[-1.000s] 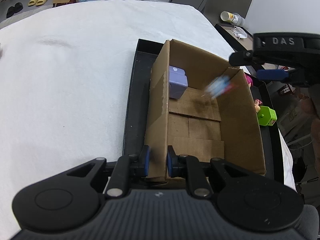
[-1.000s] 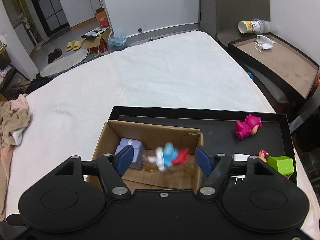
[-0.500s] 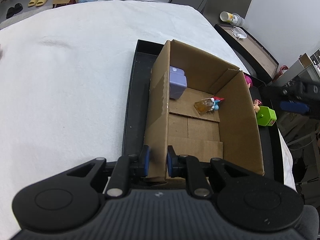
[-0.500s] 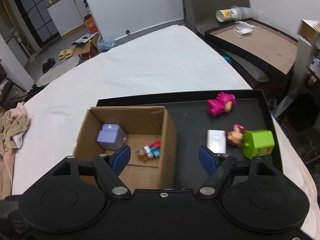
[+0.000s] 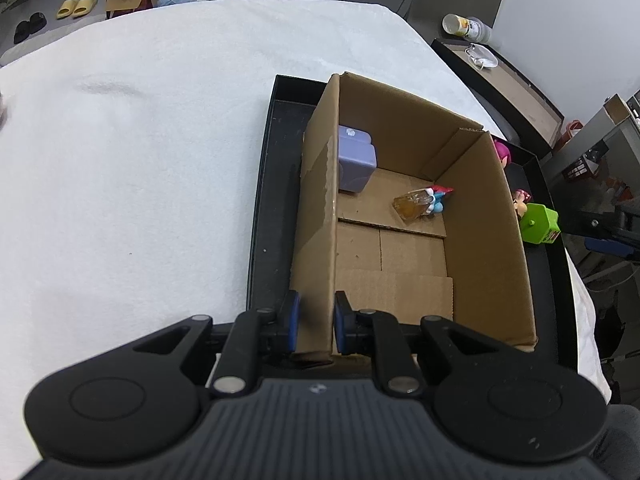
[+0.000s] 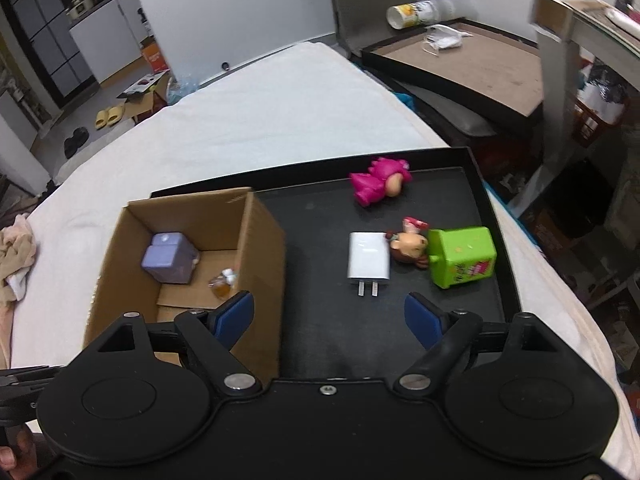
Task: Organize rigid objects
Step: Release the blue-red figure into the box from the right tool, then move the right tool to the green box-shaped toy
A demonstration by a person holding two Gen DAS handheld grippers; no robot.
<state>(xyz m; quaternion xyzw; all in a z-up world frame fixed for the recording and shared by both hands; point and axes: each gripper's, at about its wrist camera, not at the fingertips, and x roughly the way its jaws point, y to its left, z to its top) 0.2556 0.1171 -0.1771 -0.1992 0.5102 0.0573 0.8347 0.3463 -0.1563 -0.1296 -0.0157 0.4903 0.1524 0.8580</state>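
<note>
A cardboard box (image 5: 484,216) (image 6: 260,240) stands in a black tray (image 5: 272,208) (image 6: 320,320). Inside it lie a lilac block (image 5: 355,164) (image 6: 168,258) and a small blue, red and amber figure (image 5: 422,202) (image 6: 222,283). My left gripper (image 5: 314,322) is shut on the box's near left wall. My right gripper (image 6: 330,314) is open and empty above the tray, just right of the box. On the tray lie a white charger (image 6: 368,260), a green block (image 6: 462,256) (image 5: 538,224), a small doll (image 6: 408,242) and a pink figure (image 6: 378,184).
The tray lies on a white cloth-covered table (image 5: 140,140). A second tray with a cup (image 6: 404,14) and a mask stands on a side table at the right. A crumpled cloth (image 6: 16,256) lies at the left edge.
The small figure dropped from my right gripper into the box and lies on its floor. My right gripper moved right, from over the box to over the tray. The left gripper has not moved.
</note>
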